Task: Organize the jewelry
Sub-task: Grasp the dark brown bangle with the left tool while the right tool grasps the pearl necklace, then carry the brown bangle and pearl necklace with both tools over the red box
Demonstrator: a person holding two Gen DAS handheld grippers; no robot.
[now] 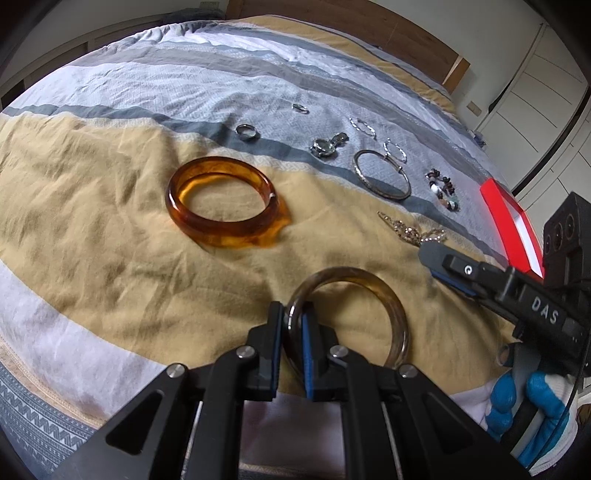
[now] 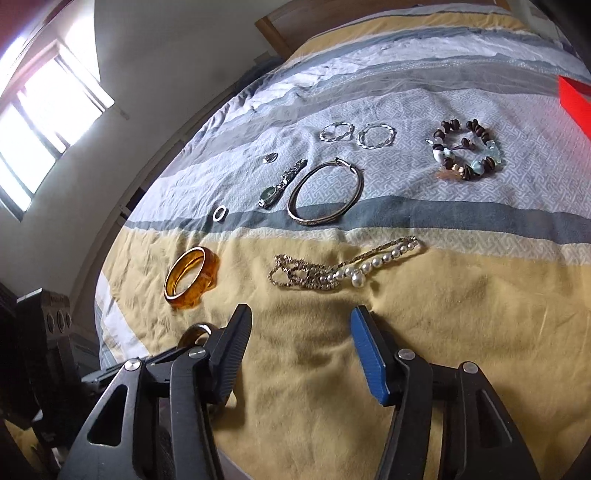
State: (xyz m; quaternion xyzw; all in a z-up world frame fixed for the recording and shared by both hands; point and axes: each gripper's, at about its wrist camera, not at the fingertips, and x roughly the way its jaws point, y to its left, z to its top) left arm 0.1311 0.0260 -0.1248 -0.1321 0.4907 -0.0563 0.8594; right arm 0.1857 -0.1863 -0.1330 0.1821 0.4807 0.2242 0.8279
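Observation:
My left gripper [image 1: 293, 325] is shut on the rim of a smoky translucent bangle [image 1: 384, 295] resting on the yellow bedspread; the bangle's edge also shows in the right wrist view [image 2: 197, 329]. My right gripper [image 2: 301, 328] is open and empty just above the bedspread, short of a pearl and gold chain necklace [image 2: 343, 267]. Its fingers [image 1: 439, 260] show at the right in the left wrist view. An amber bangle [image 1: 223, 205] lies beyond the left gripper, also in the right wrist view [image 2: 190, 277].
On the striped bedspread lie a silver bangle [image 2: 325, 194], two twisted hoop earrings [image 2: 356, 136], a beaded bracelet [image 2: 467, 149], a small watch [image 2: 279, 184], two rings [image 2: 219, 213]. A red box [image 1: 511, 225] sits at the right. A wooden headboard [image 1: 369, 29] stands behind.

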